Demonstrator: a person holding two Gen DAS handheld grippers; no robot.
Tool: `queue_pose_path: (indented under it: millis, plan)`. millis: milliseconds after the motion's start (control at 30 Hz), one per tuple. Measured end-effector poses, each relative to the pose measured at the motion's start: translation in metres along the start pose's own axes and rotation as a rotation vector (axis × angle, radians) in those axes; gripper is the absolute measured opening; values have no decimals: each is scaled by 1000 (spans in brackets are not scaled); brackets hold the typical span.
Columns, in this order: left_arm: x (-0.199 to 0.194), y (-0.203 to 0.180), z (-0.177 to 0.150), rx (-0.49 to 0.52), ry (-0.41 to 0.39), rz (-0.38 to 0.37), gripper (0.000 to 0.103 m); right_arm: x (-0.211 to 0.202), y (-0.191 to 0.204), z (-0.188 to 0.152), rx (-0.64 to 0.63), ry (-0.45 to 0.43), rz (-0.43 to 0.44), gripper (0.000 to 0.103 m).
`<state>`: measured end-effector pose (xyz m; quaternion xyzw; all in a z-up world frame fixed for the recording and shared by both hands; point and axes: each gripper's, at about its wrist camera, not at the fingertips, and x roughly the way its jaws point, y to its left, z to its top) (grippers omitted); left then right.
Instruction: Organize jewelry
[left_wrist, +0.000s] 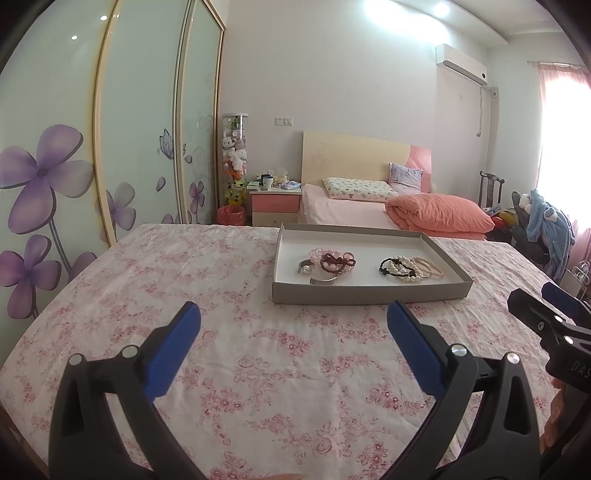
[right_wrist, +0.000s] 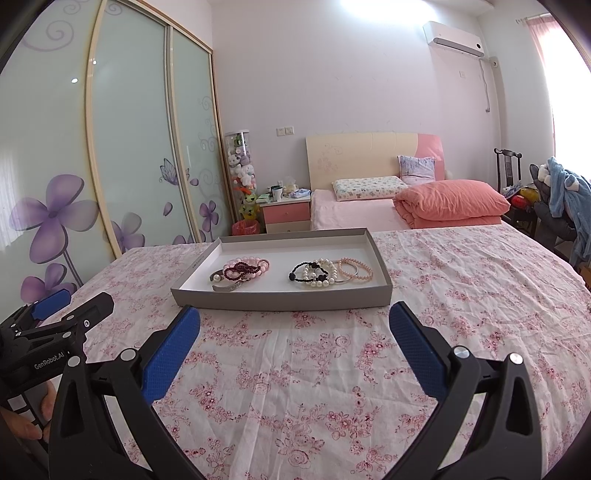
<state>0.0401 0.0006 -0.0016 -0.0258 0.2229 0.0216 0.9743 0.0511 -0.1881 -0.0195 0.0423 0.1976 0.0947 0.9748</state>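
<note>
A shallow grey tray (left_wrist: 369, 293) (right_wrist: 280, 300) with a white floor sits on the floral tablecloth. In its left half lie a pink bead bracelet (left_wrist: 320, 254) (right_wrist: 255, 263), a dark red bead bracelet (left_wrist: 337, 261) (right_wrist: 240, 272) and silver cuffs (left_wrist: 323, 280) (right_wrist: 227, 286). In its right half lie a black bead bracelet (left_wrist: 393, 266) (right_wrist: 306, 274), white pearl bracelets (left_wrist: 408, 276) (right_wrist: 319, 278) and pale pink ones (left_wrist: 430, 267) (right_wrist: 356, 271). My left gripper (left_wrist: 293, 314) is open and empty, short of the tray. My right gripper (right_wrist: 294, 317) is open and empty, just before the tray's near wall.
The table wears a pink floral cloth (left_wrist: 221, 332) (right_wrist: 461, 314). Behind it stand a bed with an orange quilt (left_wrist: 439, 214), a pink nightstand (left_wrist: 275, 206) and sliding wardrobe doors (left_wrist: 140, 147) on the left. A chair with blue clothing (left_wrist: 550, 225) stands at the right.
</note>
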Motion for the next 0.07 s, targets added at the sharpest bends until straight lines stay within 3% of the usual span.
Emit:
queue_pose_path:
  millis: [67]
  plan:
    - [0, 0, 0, 0, 3, -2, 99, 0, 0, 0, 0, 0, 0, 101]
